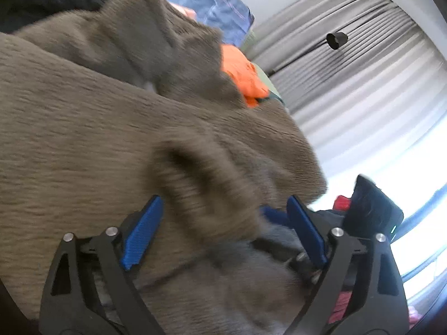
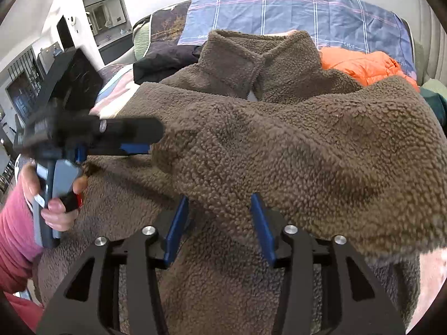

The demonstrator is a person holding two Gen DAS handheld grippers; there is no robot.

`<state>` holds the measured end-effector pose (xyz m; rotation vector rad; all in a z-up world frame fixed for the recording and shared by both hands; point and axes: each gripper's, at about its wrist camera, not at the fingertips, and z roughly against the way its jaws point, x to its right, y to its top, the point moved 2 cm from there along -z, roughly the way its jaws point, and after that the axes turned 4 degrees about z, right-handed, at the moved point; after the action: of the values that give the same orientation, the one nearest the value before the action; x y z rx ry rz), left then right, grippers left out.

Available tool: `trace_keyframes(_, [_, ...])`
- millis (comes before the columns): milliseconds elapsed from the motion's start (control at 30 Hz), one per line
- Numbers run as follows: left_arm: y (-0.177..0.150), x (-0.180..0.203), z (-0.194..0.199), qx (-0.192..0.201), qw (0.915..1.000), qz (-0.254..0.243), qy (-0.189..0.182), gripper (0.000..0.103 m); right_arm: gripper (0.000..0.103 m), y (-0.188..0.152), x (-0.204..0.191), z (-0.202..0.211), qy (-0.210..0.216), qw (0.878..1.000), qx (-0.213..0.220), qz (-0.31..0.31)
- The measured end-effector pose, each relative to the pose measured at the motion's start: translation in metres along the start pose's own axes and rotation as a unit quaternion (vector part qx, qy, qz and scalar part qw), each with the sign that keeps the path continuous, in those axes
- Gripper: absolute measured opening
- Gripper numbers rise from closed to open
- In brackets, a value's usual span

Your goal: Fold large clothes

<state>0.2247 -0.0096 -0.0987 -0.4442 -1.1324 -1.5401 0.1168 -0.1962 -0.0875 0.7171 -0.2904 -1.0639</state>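
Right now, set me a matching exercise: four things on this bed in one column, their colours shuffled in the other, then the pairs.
Things:
1. fleece jacket
2. puffy garment beside the collar
3. checked bedcover
4. finger pads of the right gripper

Colours:
A. orange
B. deep blue
C. brown
D. grey-blue with pale lines

Pairs: 1-C, 2-A, 3-D, 4-B
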Motion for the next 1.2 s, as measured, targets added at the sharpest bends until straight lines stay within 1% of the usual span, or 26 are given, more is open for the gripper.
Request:
trace_keyframes(33, [0.001, 0.003, -0.006, -0.008, 0.9999, 0.007, -0.003, 0.094, 0.049, -0.001, 0.001, -0.001, 0.000, 1.000, 0.000, -0.003])
trace_keyframes(67, [0.003, 0.005, -0.016, -0.016, 0.9998, 0.010, 0.008, 0.093, 0.049, -0.003, 0.000, 0.001, -0.001, 1.000, 0.002, -0.005])
trace_keyframes(133, [0.005, 0.010, -0.031, -0.014, 0.9984, -0.008, 0.055, 0.053, 0.049, -0.003, -0.001, 0.008, 0.000, 1.000, 0.009, -0.007])
trace_keyframes(167, [0.006, 0.013, -0.037, -0.017, 0.9968, -0.020, 0.076, 0.030, 0.049, -0.003, -0.001, 0.015, 0.003, 1.000, 0.015, -0.006])
trace_keyframes(200, [0.007, 0.018, -0.037, -0.013, 0.9963, -0.026, 0.080, 0.029, 0.049, -0.002, -0.001, 0.024, 0.006, 1.000, 0.027, -0.003])
trace_keyframes(300, [0.016, 0.050, -0.004, 0.051, 0.9928, -0.081, 0.072, 0.028, 0.052, 0.000, 0.005, 0.056, -0.005, 0.998, 0.066, 0.004])
trace_keyframes(367, [0.028, 0.073, 0.037, 0.113, 0.9855, -0.107, 0.067, 0.028, 0.056, 0.001, 0.015, 0.073, -0.014, 0.996, 0.087, -0.005])
trace_keyframes(433, [0.036, 0.081, 0.075, 0.160, 0.9779, -0.115, 0.069, 0.028, 0.059, 0.000, 0.029, 0.089, -0.022, 0.994, 0.106, -0.024])
trace_keyframes(467, [0.040, 0.081, 0.094, 0.181, 0.9734, -0.118, 0.076, 0.028, 0.060, -0.001, 0.038, 0.093, -0.028, 0.993, 0.111, -0.036])
trace_keyframes(500, [0.042, 0.074, 0.112, 0.196, 0.9689, -0.117, 0.096, 0.029, 0.062, -0.004, 0.044, 0.094, -0.034, 0.992, 0.111, -0.045])
trace_keyframes(567, [0.043, 0.052, 0.125, 0.195, 0.9649, -0.106, 0.141, 0.030, 0.063, -0.014, 0.060, 0.085, -0.052, 0.992, 0.092, -0.070])
trace_keyframes(600, [0.040, 0.038, 0.125, 0.186, 0.9644, -0.098, 0.160, 0.032, 0.063, -0.022, 0.070, 0.074, -0.057, 0.992, 0.069, -0.090])
trace_keyframes(633, [0.036, 0.022, 0.123, 0.173, 0.9655, -0.087, 0.174, 0.033, 0.063, -0.025, 0.073, 0.067, -0.057, 0.992, 0.057, -0.101])
trace_keyframes(667, [0.029, -0.001, 0.114, 0.144, 0.9682, -0.068, 0.193, 0.035, 0.063, -0.030, 0.079, 0.058, -0.056, 0.990, 0.041, -0.120])
trace_keyframes(700, [0.021, -0.021, 0.106, 0.118, 0.9676, -0.052, 0.217, 0.038, 0.063, -0.032, 0.084, 0.052, -0.059, 0.989, 0.032, -0.133])
trace_keyframes(733, [0.015, -0.030, 0.105, 0.110, 0.9647, -0.046, 0.235, 0.039, 0.063, -0.032, 0.085, 0.049, -0.066, 0.988, 0.028, -0.139])
trace_keyframes(767, [0.006, -0.042, 0.100, 0.104, 0.9576, -0.045, 0.265, 0.041, 0.063, -0.030, 0.086, 0.049, -0.079, 0.986, 0.026, -0.142])
trace_keyframes(800, [0.001, -0.047, 0.100, 0.106, 0.9536, -0.050, 0.277, 0.053, 0.062, -0.027, 0.085, 0.050, -0.086, 0.986, 0.028, -0.142])
trace_keyframes(867, [-0.002, -0.043, 0.110, 0.127, 0.9477, -0.056, 0.287, 0.057, 0.062, -0.019, 0.082, 0.055, -0.110, 0.984, 0.040, -0.132])
trace_keyframes(900, [0.000, -0.039, 0.114, 0.135, 0.9457, -0.059, 0.290, 0.056, 0.060, -0.012, 0.076, 0.059, -0.117, 0.985, 0.050, -0.118])
trace_keyframes(967, [0.004, -0.021, 0.122, 0.158, 0.9403, -0.080, 0.291, 0.056, 0.055, 0.000, 0.065, 0.061, -0.115, 0.987, 0.064, -0.095])
trace_keyframes(1033, [0.006, 0.000, 0.128, 0.170, 0.9391, -0.104, 0.280, 0.055, 0.053, 0.014, 0.055, 0.059, -0.100, 0.989, 0.072, -0.079])
trace_keyframes(1100, [0.006, 0.016, 0.119, 0.164, 0.9428, -0.127, 0.261, 0.055, 0.052, 0.029, 0.044, 0.045, -0.077, 0.992, 0.071, -0.071])
trace_keyframes(1133, [0.004, 0.021, 0.107, 0.151, 0.9442, -0.138, 0.258, 0.055, 0.052, 0.033, 0.045, 0.038, -0.074, 0.993, 0.066, -0.069])
trace_keyframes(1167, [0.005, 0.020, 0.093, 0.137, 0.9424, -0.145, 0.269, 0.055, 0.052, 0.034, 0.045, 0.026, -0.081, 0.993, 0.054, -0.068])
trace_keyframes(1200, [0.004, 0.015, 0.081, 0.119, 0.9382, -0.148, 0.289, 0.056, 0.052, 0.033, 0.048, 0.006, -0.107, 0.992, 0.028, -0.068])
